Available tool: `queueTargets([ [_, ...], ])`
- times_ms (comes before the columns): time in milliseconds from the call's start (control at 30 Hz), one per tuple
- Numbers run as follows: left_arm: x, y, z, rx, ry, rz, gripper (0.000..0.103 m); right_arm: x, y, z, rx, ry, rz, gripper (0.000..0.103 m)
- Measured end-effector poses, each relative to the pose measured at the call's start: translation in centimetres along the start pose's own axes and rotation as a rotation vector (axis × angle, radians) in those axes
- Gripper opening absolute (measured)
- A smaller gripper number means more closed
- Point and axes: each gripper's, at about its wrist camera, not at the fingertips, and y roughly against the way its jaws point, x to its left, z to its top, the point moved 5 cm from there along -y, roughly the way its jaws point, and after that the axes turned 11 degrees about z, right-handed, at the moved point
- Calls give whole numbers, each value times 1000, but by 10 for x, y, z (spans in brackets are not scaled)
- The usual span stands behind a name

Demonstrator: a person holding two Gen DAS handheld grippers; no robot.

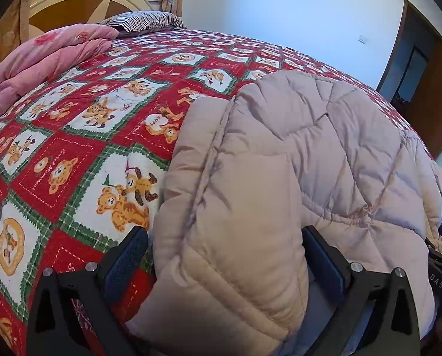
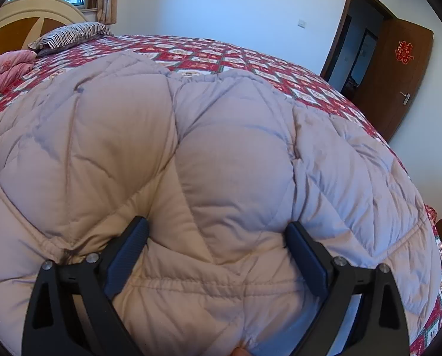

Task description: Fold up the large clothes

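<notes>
Much bedspread (image 2: 280,68) beneath padded coat (image 2: 221,154)

We see a pale pinkish-beige quilted down coat (image 2: 221,154), puffy and diamond-stitched, lying folded over on the bed's red teddy-bear bedspread (image 1: 81,124), near its edge.
</notes>
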Motion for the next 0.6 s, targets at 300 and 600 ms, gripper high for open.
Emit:
queueTargets([
  [300,0,1,0,-1,-2,-23,102,14,59,-33,-51,32,-12,95],
  [600,-3,9,-3,-17,-8,-111,102,12,47,-48,-45,30,-21,98],
])
